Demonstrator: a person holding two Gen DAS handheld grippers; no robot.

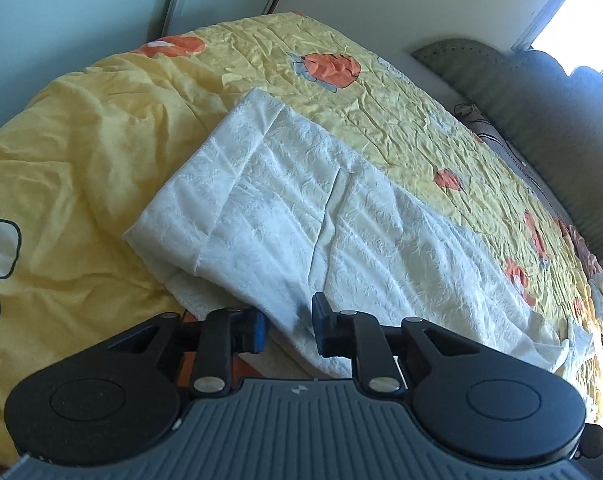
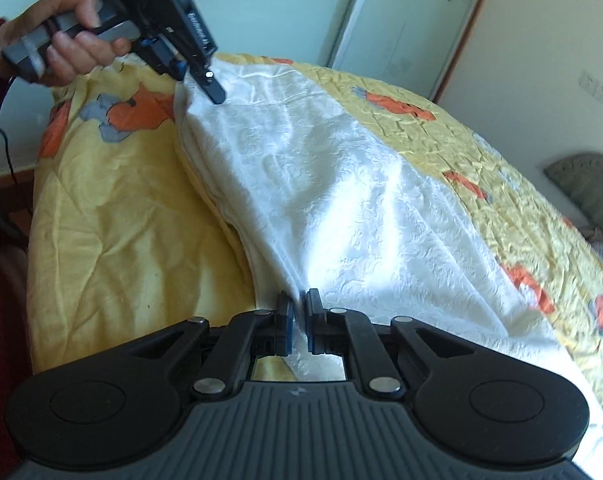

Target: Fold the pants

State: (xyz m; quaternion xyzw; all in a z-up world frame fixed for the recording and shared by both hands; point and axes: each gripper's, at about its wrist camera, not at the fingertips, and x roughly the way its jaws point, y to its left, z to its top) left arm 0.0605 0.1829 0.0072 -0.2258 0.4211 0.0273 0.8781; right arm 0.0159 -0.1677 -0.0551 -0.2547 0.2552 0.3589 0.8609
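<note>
Right tool (image 2: 297,320) pinches pants (image 2: 321,184) edge, low middle. Left tool (image 1: 287,330) a bit open, cloth between, not squeezed. Pants lie mid-bed (image 2: 113,224). Loose end may slip, fold goes crooked.

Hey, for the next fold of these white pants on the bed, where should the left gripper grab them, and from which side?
Judging from these views, grip the near edge of the white pants, where the layers stack as a flap between the left gripper's parted pads. Come in low from the bed's near side: the cloth lies flat on the yellow quilt, so only its edges offer a pinch. The right gripper pinches that edge further along.
</note>
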